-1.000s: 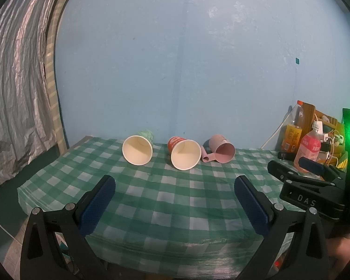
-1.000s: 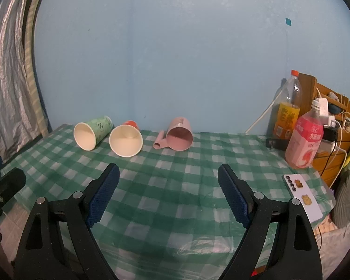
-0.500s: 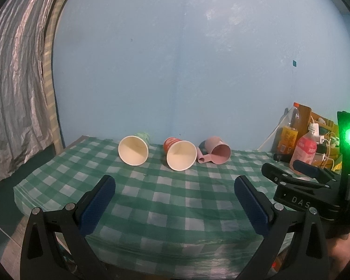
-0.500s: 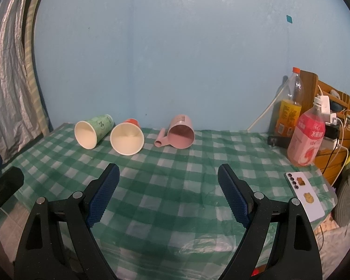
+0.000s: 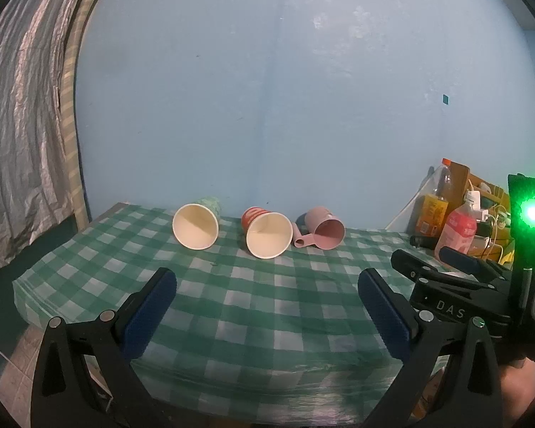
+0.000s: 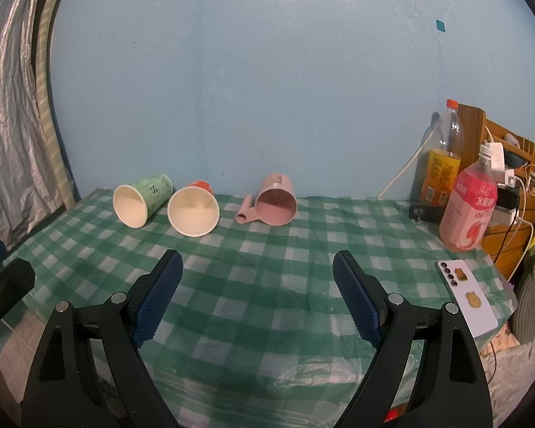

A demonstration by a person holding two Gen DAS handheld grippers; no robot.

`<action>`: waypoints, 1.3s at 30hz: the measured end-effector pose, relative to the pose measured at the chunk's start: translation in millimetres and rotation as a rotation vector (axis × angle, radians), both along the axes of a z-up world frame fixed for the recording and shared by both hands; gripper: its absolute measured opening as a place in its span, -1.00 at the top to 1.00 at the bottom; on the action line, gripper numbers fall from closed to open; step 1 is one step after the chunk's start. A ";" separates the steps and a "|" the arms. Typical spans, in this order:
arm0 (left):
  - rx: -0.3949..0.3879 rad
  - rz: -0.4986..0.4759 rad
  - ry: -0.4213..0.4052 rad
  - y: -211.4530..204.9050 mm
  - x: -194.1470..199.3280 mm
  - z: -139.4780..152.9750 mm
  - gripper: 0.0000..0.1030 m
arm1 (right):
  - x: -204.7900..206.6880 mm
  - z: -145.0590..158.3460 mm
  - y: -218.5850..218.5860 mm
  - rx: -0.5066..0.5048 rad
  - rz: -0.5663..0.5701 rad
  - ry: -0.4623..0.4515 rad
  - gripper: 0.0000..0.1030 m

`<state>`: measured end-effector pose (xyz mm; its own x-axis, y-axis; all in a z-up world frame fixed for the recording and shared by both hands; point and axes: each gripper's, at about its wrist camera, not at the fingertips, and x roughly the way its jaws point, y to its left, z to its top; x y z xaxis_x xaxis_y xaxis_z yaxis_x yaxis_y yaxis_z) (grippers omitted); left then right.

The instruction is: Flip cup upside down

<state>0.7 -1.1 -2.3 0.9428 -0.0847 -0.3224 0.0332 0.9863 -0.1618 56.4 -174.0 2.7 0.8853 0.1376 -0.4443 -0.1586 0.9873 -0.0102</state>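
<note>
Three cups lie on their sides in a row at the far side of the green checked table [image 5: 253, 306], mouths toward me: a green paper cup [image 5: 196, 225] [image 6: 139, 201], a red paper cup [image 5: 268, 233] [image 6: 194, 210] and a pink mug with a handle [image 5: 324, 232] [image 6: 275, 204]. My left gripper [image 5: 267, 305] is open and empty, above the table's near edge, well short of the cups. My right gripper [image 6: 258, 289] is open and empty over the table's near middle. The right gripper also shows in the left wrist view [image 5: 456, 281] at the right.
A pink drink bottle [image 6: 468, 210], an orange drink bottle [image 6: 442, 164], a white phone [image 6: 467, 297] and a dark object [image 6: 424, 212] are at the table's right end. A wooden shelf with chargers and cables [image 6: 517, 164] stands beyond. A silver curtain [image 6: 7, 125] hangs left.
The left gripper has pulled back and risen a little, so the cups look smaller and higher in its view. The right gripper has barely moved. Both stayed open.
</note>
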 end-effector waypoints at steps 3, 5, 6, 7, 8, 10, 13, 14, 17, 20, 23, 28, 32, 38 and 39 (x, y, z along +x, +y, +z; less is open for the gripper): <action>0.002 -0.001 0.001 -0.5 0.1 0.0 -1.00 | -0.5 -0.2 -0.1 0.004 0.001 0.000 -0.66; 0.001 -0.001 0.001 -0.5 0.1 0.2 -1.00 | -0.2 -0.2 -0.2 0.001 0.000 0.000 -0.66; 0.001 -0.001 0.001 -0.7 0.1 0.0 -1.00 | -0.2 -0.2 -0.2 0.002 0.001 0.000 -0.66; 0.001 0.000 0.001 -0.8 0.2 0.0 -1.00 | -0.2 -0.2 -0.2 0.003 0.000 -0.001 -0.66; 0.002 0.000 0.001 -0.9 0.1 0.0 -1.00 | -0.2 -0.1 -0.2 0.002 0.000 0.000 -0.66; 0.001 0.000 0.001 -0.8 0.0 -0.1 -1.00 | -0.1 -0.1 -0.2 0.002 0.000 -0.001 -0.66; 0.003 -0.001 0.001 -1.0 0.2 0.0 -1.00 | -0.2 -0.3 -0.1 0.003 0.000 0.001 -0.66; 0.002 -0.001 0.001 -1.0 0.1 0.0 -1.00 | -0.4 -0.2 -0.5 0.003 0.001 0.000 -0.66; 0.003 -0.001 0.003 -1.1 0.2 -0.1 -1.00 | -0.4 -0.3 -0.9 0.006 0.000 -0.002 -0.66; 0.003 -0.001 0.002 -0.7 0.0 -0.4 -1.00 | -0.3 -0.5 -0.6 0.005 0.000 -0.001 -0.66; 0.003 -0.001 0.001 -0.8 -0.1 -0.4 -1.00 | -0.3 -0.8 -0.9 0.005 0.000 0.000 -0.66; 0.003 -0.003 0.008 -2.2 -0.4 -2.1 -1.00 | -0.5 -1.5 -0.9 0.006 -0.001 0.002 -0.66; 0.007 -0.003 0.011 -3.0 1.2 -5.6 -1.00 | -0.7 -2.1 -1.5 0.008 -0.001 0.005 -0.66; 0.002 0.018 0.032 0.0 12.4 -4.5 -1.00 | 6.5 -4.6 -1.2 0.014 0.007 0.022 -0.66; 0.000 0.017 0.038 0.7 16.4 -3.4 -1.00 | 8.5 -4.4 -2.1 0.017 0.010 0.024 -0.66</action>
